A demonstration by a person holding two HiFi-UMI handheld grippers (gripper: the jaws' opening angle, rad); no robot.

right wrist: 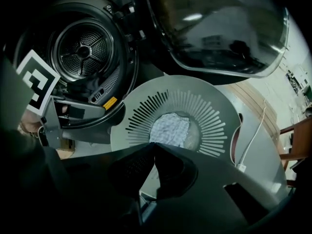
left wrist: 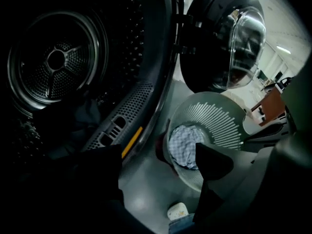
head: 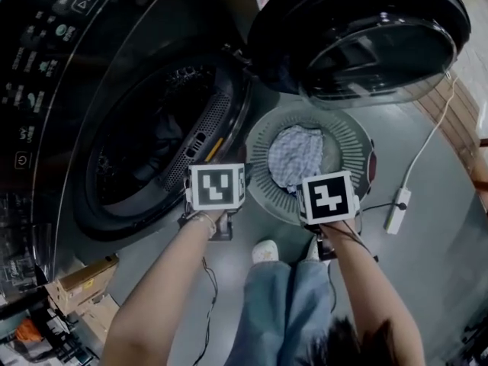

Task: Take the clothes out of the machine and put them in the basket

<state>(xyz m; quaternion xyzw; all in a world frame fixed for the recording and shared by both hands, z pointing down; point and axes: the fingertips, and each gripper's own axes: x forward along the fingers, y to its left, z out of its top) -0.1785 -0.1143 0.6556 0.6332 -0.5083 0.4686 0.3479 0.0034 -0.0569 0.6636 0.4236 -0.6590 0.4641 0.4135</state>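
The front-loading machine stands with its door [head: 366, 36] swung wide and its drum [head: 152, 151] exposed. Dark clothes [left wrist: 87, 113] lie low in the drum. On the floor under the door sits a round grey slotted basket [head: 347, 139] with a blue-white checked cloth [head: 296, 156] in it. My left gripper [left wrist: 158, 152] is open and empty, between the drum's rim and the basket; its marker cube [head: 217, 187] hides the jaws from above. My right gripper [right wrist: 153, 144] is shut with nothing in it, above the basket's near rim [right wrist: 204, 116], under its own cube [head: 329, 197].
A white power strip [head: 398, 208] with its cable lies on the floor to the right of the basket. Cardboard boxes [head: 80, 284] stand at the lower left. The person's shoe [head: 265, 252] is just in front of the basket. Wooden furniture [head: 457, 120] lines the right side.
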